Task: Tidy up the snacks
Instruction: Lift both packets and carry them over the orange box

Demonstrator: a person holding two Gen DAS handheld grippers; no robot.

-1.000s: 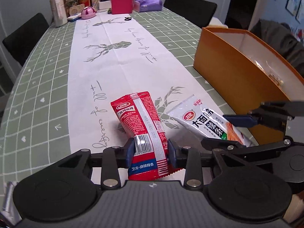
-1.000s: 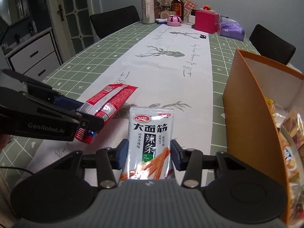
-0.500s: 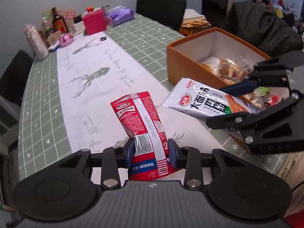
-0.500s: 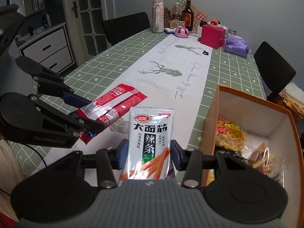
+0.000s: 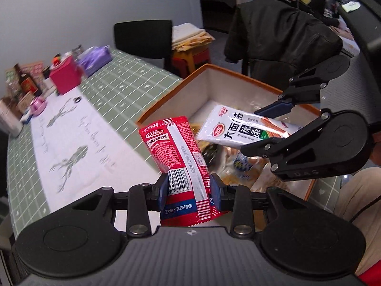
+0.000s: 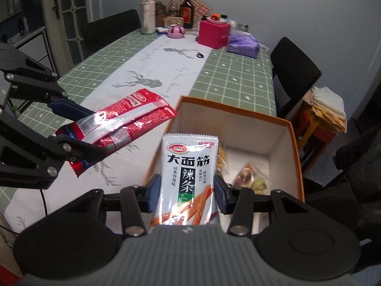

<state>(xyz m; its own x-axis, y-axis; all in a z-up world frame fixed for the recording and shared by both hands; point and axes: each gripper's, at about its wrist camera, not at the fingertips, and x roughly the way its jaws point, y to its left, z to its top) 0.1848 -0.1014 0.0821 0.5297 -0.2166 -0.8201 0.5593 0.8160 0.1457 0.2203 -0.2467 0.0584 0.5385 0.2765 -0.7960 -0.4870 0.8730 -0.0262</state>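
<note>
My left gripper (image 5: 189,188) is shut on a red snack packet (image 5: 176,150) and holds it in the air at the near left edge of the orange box (image 5: 166,100). My right gripper (image 6: 187,193) is shut on a white snack packet (image 6: 188,166) and holds it above the box's (image 6: 296,143) open top. The white packet (image 5: 240,128) and the right gripper (image 5: 273,124) also show in the left wrist view. The red packet (image 6: 123,121) and the left gripper (image 6: 78,128) show in the right wrist view. Several wrapped snacks (image 6: 247,176) lie inside the box.
The table has a green checked cloth (image 6: 233,71) with a white runner (image 6: 152,71). At its far end stand a pink box (image 6: 214,34), a purple pack (image 6: 243,44), bottles (image 6: 185,9) and a pink dish (image 6: 176,31). Black chairs (image 6: 295,69) and a stool with folded cloths (image 6: 326,104) stand around.
Both grippers have risen and swung right with their packets. The white packet went from the runner to above the open box; the red packet followed to the box's left edge.
</note>
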